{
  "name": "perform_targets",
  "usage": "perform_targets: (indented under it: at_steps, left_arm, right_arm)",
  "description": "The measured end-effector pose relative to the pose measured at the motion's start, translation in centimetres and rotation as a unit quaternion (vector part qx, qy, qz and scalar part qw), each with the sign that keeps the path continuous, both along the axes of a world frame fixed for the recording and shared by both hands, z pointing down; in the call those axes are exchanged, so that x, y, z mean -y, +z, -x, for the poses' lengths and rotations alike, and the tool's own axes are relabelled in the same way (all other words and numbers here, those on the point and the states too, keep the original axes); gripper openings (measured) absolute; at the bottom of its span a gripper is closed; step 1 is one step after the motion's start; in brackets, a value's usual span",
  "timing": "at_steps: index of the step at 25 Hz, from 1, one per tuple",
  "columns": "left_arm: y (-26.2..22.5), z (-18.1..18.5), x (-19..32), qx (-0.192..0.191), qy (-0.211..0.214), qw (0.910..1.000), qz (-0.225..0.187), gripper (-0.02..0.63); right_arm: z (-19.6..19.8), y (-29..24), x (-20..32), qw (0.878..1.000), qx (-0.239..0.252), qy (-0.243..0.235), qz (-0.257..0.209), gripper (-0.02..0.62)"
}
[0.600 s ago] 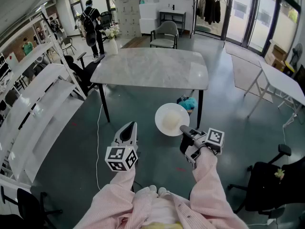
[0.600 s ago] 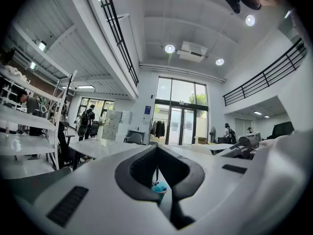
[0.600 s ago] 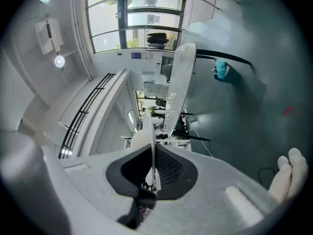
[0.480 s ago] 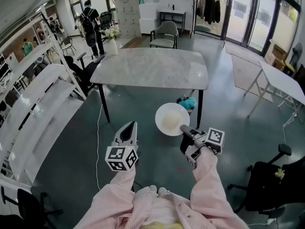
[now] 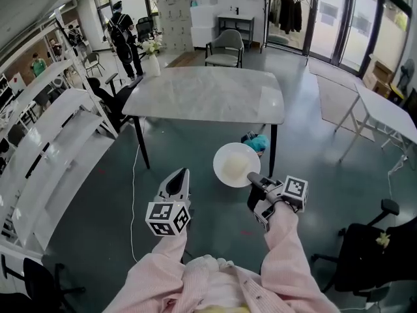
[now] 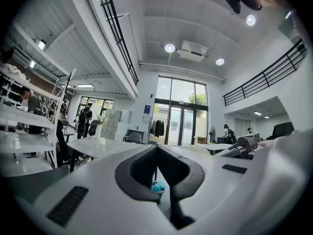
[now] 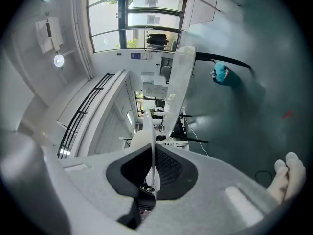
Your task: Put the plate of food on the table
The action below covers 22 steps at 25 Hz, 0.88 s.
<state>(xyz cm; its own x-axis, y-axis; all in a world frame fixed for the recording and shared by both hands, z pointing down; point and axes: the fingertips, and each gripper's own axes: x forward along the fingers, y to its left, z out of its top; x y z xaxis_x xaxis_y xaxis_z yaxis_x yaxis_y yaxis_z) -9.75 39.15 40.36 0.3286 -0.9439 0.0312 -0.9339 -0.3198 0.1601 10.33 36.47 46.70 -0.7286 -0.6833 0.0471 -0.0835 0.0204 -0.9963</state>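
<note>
A white plate (image 5: 236,165) with a pale round piece of food on it hangs level over the dark floor, just short of the near right corner of the grey marble table (image 5: 208,93). My right gripper (image 5: 251,178) is shut on the plate's near rim. In the right gripper view the plate (image 7: 149,126) runs edge-on between the pads of the right gripper (image 7: 153,148), with the table (image 7: 181,82) beyond. My left gripper (image 5: 179,174) hovers to the left of the plate, apart from it. It is shut with nothing in it, as the left gripper view (image 6: 156,148) also shows.
A teal bundle (image 5: 258,141) lies on the floor by the table's right leg. A grey armchair (image 5: 225,45) stands behind the table, with a flower vase (image 5: 151,57) at its far left. White shelving (image 5: 58,135) lines the left. A white folding table (image 5: 384,113) and a black office chair (image 5: 365,240) stand on the right.
Both grippers and the plate have shifted only a hair. The person with the backpack at the back has moved slightly left.
</note>
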Motion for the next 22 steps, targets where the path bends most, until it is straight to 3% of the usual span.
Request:
perform_targets:
  at_steps: [12, 22]
  left_arm:
    - [0.6, -1.1, 3.7, 0.000, 0.002, 1.0000, 0.005, -0.009]
    - [2.1, -0.2, 12.1, -0.005, 0.010, 0.9998, 0.017, -0.009]
  right_arm:
    - [-0.8, 0.7, 3.8, 1.000, 0.014, 0.003, 0.013, 0.018]
    - [0.2, 2.1, 11.7, 1.000, 0.011, 0.007, 0.017, 0.018]
